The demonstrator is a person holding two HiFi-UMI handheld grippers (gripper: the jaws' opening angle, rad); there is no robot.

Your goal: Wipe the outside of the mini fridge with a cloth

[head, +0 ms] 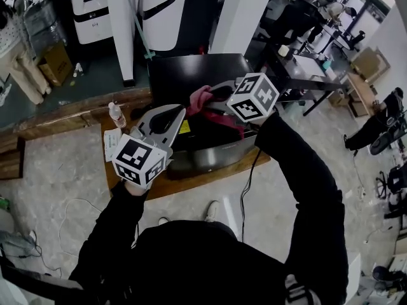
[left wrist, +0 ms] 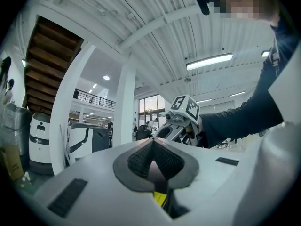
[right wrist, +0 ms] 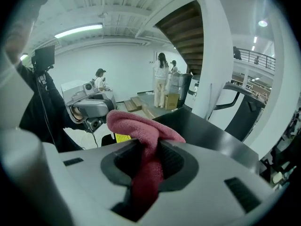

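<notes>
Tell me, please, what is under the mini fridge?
A wooden platform lies under the mini fridge. Only its front edge and left end show; the part directly beneath the fridge is covered.

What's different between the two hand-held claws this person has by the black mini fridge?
The right gripper is clamped on a pink cloth; the left gripper is shut with nothing between its jaws. In the head view the right gripper reaches farther out over the mini fridge, while the left gripper sits nearer the person, at its front left. Both are white and carry a marker cube.
</notes>
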